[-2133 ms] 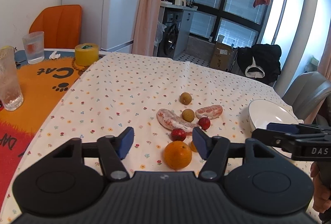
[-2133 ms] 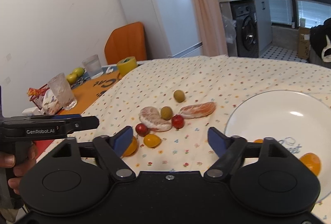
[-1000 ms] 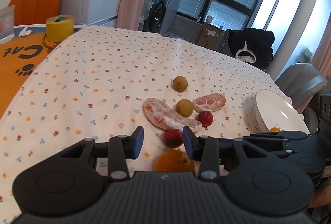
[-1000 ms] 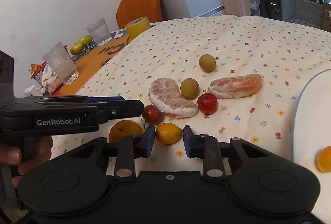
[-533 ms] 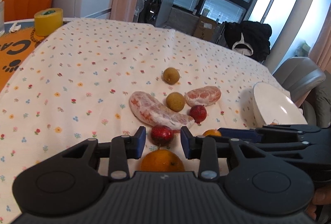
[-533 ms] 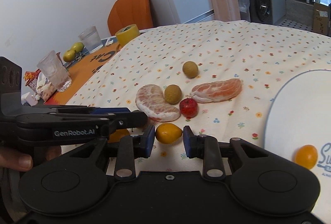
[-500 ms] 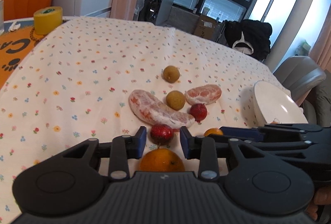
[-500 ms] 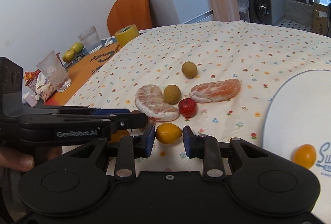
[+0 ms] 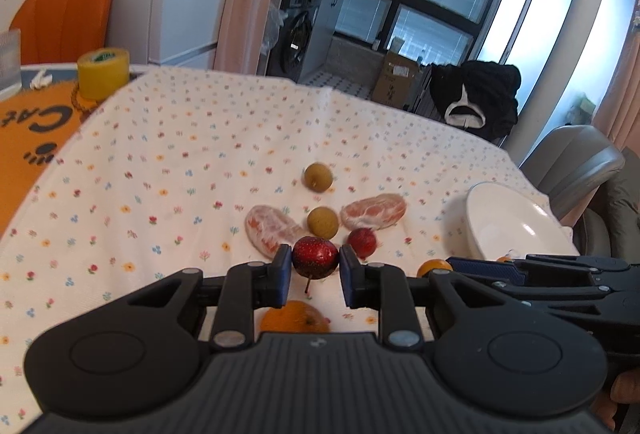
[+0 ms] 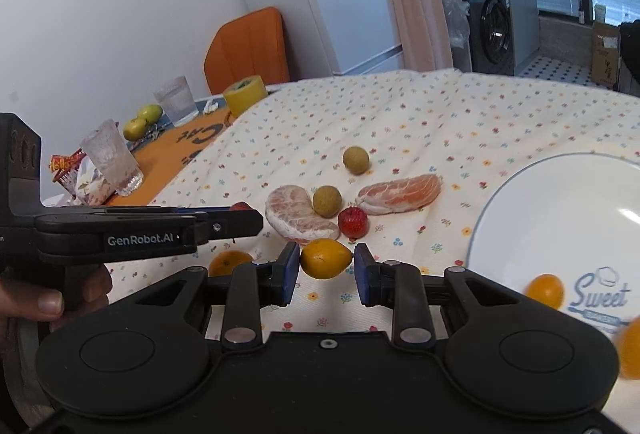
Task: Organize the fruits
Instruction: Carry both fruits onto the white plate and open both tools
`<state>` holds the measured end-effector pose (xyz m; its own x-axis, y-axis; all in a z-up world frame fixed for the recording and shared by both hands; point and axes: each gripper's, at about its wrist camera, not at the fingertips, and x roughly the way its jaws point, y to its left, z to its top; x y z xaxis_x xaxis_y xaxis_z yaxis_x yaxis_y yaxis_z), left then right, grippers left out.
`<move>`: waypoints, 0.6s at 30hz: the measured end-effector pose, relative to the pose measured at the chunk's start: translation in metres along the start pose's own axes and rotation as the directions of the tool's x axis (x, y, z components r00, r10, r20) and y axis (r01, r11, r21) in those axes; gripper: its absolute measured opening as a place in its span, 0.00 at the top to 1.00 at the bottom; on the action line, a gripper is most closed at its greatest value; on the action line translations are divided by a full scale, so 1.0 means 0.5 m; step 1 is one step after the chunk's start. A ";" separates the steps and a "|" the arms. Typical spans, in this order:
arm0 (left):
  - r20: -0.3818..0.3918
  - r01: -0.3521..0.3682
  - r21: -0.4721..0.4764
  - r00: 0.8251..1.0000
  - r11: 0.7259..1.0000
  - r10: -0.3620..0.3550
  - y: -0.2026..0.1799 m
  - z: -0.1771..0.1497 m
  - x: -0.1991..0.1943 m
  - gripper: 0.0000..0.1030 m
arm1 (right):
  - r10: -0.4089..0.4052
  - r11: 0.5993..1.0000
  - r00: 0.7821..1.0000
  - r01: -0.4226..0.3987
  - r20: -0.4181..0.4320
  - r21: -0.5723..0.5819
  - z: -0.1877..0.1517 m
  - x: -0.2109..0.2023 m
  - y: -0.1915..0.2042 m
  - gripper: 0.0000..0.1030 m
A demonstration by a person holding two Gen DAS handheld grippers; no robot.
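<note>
Between the blue pads of the left gripper (image 9: 315,276) sits a red fruit (image 9: 315,257), clamped on both sides and apparently lifted just above the tablecloth (image 9: 180,161), near an orange (image 9: 295,316). Judging by this, the pick is made; next comes a carry right to the white plate (image 9: 516,230).

Seen from the right wrist, the right gripper (image 10: 326,276) is level, jaws narrowed on a yellow fruit (image 10: 325,258), left of that plate.
</note>
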<state>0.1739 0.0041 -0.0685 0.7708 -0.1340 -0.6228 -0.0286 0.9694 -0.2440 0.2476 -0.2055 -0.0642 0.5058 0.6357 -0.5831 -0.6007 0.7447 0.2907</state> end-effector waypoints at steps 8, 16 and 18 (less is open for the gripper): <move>0.032 0.010 0.020 0.999 1.000 -0.011 -0.033 -0.004 -0.045 0.77 | -0.013 1.000 0.999 0.013 0.037 0.002 -0.006 -0.049 -0.004 0.73; 0.051 0.025 0.044 0.998 0.999 -0.027 -0.068 -0.012 -0.073 0.77 | -0.042 0.999 0.996 0.041 0.077 0.017 -0.014 -0.097 -0.022 0.73; 0.053 0.030 0.050 0.998 0.998 -0.032 -0.077 -0.014 -0.075 0.77 | -0.050 0.999 0.995 0.048 0.084 0.027 -0.018 -0.107 -0.031 0.73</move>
<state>0.1417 -0.0299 -0.0409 0.8039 -0.1542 -0.5744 0.0264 0.9741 -0.2245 0.2241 -0.2532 -0.0444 0.5854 0.6127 -0.5309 -0.5594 0.7793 0.2826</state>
